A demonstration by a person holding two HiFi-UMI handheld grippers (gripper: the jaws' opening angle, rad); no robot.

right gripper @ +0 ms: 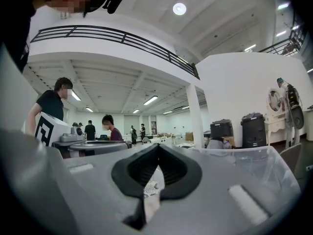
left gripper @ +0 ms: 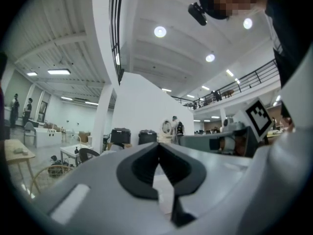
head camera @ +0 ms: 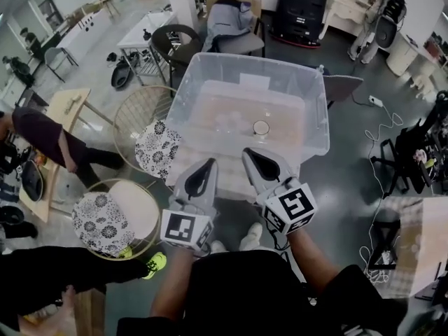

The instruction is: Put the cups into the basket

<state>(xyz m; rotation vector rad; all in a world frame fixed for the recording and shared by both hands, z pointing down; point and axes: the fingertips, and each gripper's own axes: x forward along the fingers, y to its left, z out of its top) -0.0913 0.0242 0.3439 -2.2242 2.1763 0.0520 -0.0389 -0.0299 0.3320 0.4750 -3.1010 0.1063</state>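
Head view: a person is holding a left hand-held gripper [head camera: 208,162] and a right hand-held gripper [head camera: 250,152] side by side, both pointing toward a clear plastic basket [head camera: 210,75] just ahead of them. Each is keeping its jaws together, with nothing between them. A cup with a dark rim [head camera: 261,127] and a clear cup [head camera: 227,123] are standing upright inside the basket, near its front wall and close to each other. A floral cushion [head camera: 157,149] is lying on a round wire stool to the left of the basket. Left gripper view: the left hand-held gripper [left gripper: 157,146] is showing its dark pads meeting at the tips and empty, while the right gripper's marker cube [left gripper: 258,116] is appearing at the right. Right gripper view: the right hand-held gripper [right gripper: 158,146] is likewise pressing its pads tip to tip on nothing, and the basket [right gripper: 254,165] is filling the lower right.
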